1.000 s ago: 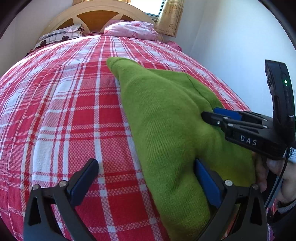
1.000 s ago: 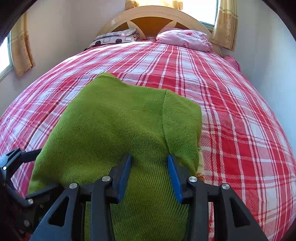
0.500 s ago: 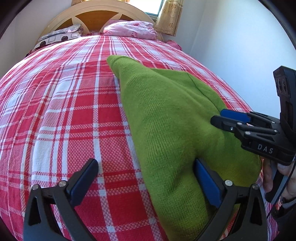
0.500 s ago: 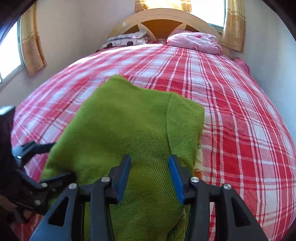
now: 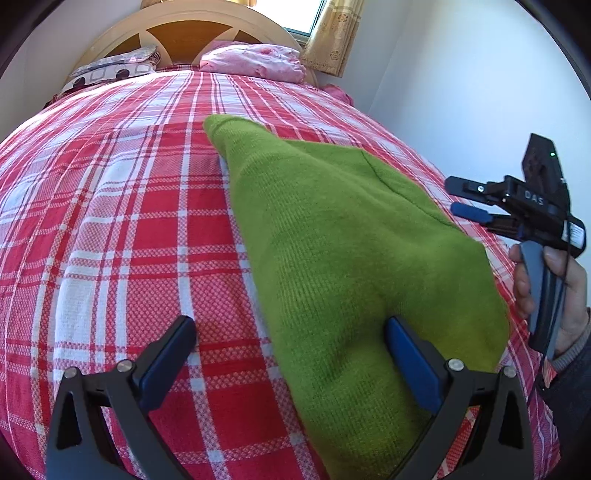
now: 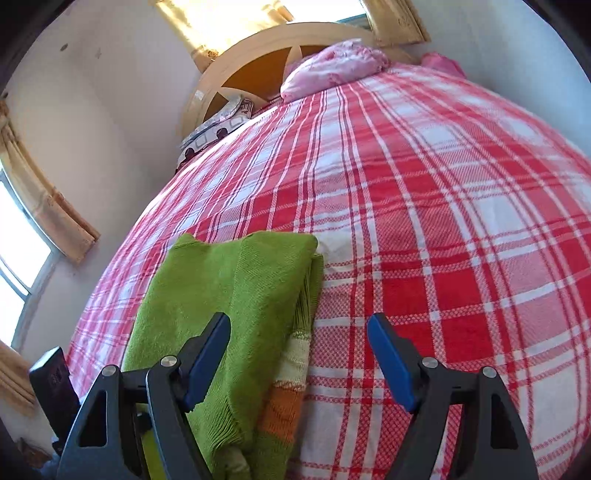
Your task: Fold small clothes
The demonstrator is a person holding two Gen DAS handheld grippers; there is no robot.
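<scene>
A small green knit sweater (image 5: 332,236) lies folded on the red plaid bed (image 5: 122,221). My left gripper (image 5: 291,365) is open over the sweater's near left edge, its right finger pressed against the cloth. My right gripper (image 6: 299,354) is open and holds nothing; it hovers over the sweater's right edge (image 6: 236,295), where cream and orange stripes show. The right gripper also shows in the left wrist view (image 5: 461,199), raised clear of the sweater at the right.
A pink pillow (image 5: 255,62) and a patterned pillow (image 5: 110,70) lie at the wooden headboard (image 5: 177,29). A white wall (image 5: 461,74) runs along the bed's right side. Curtained windows (image 6: 33,206) stand at the left.
My right gripper has let go of the sweater, opened wider, and lifted away to the right while tilting. The sweater now lies flat. My left gripper has stayed put.
</scene>
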